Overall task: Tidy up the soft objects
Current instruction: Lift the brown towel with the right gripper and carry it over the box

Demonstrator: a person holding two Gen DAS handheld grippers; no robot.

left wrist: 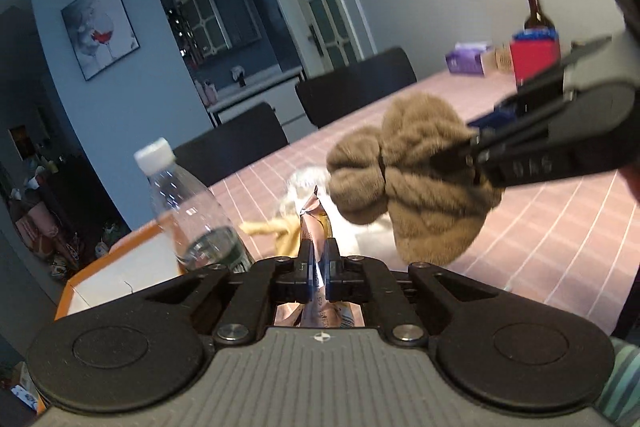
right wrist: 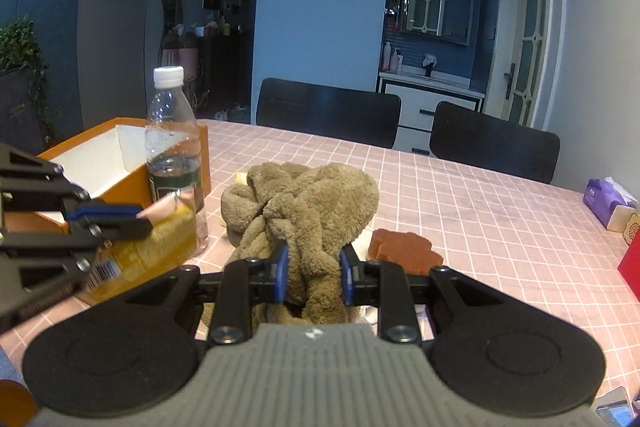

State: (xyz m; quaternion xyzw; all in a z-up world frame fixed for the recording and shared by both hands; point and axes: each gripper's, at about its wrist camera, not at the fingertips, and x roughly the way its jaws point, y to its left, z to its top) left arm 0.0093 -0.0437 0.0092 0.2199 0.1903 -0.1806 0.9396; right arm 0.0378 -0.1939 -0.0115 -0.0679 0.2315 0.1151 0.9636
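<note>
Both wrist views are dim and carry a cold bluish cast, with walls and doorways sinking into grey-blue shade. Light is soft and even; the pink checked tablecloth [right wrist: 480,211] shows only faint shadows. The fisheye lenses bend the door frames and wall edges strongly toward the borders, and the corners go black. In the left wrist view motion blur smears the fluffy brown plush cloth [left wrist: 416,179], the clear plastic water bottle [left wrist: 188,211] and the far red container [left wrist: 534,61]. The right wrist view is sharper, though the yellow crinkly snack packet [right wrist: 152,251] is blurred.
</note>
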